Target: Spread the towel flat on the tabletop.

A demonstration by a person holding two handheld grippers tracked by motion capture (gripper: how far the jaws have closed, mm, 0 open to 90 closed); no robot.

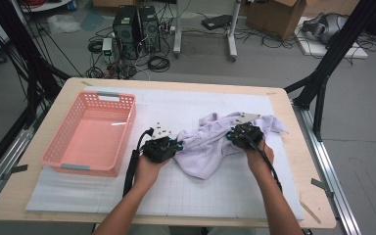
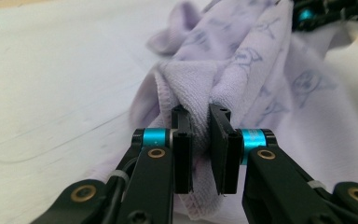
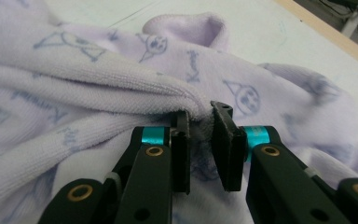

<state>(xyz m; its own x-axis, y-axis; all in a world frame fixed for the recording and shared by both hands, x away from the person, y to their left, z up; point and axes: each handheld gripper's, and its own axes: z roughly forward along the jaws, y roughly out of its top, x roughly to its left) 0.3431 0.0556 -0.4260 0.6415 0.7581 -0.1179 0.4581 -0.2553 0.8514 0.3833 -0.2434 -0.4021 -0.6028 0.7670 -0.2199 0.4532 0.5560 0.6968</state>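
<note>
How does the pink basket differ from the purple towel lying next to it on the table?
The pink basket is rigid, with latticed walls and a fixed rectangular shape; the lilac towel is soft and crumpled into folds. The basket is one plain colour, while the towel carries small printed figures. The basket stands untouched, whereas the towel is pinched by the left gripper and the right gripper. Both rest on the white mat.

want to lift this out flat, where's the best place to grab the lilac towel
Grip the lilac towel at its hemmed edge folds, one at each end, coming in low from the person's side. Both the left gripper and right gripper are already shut on such bunched folds.
</note>
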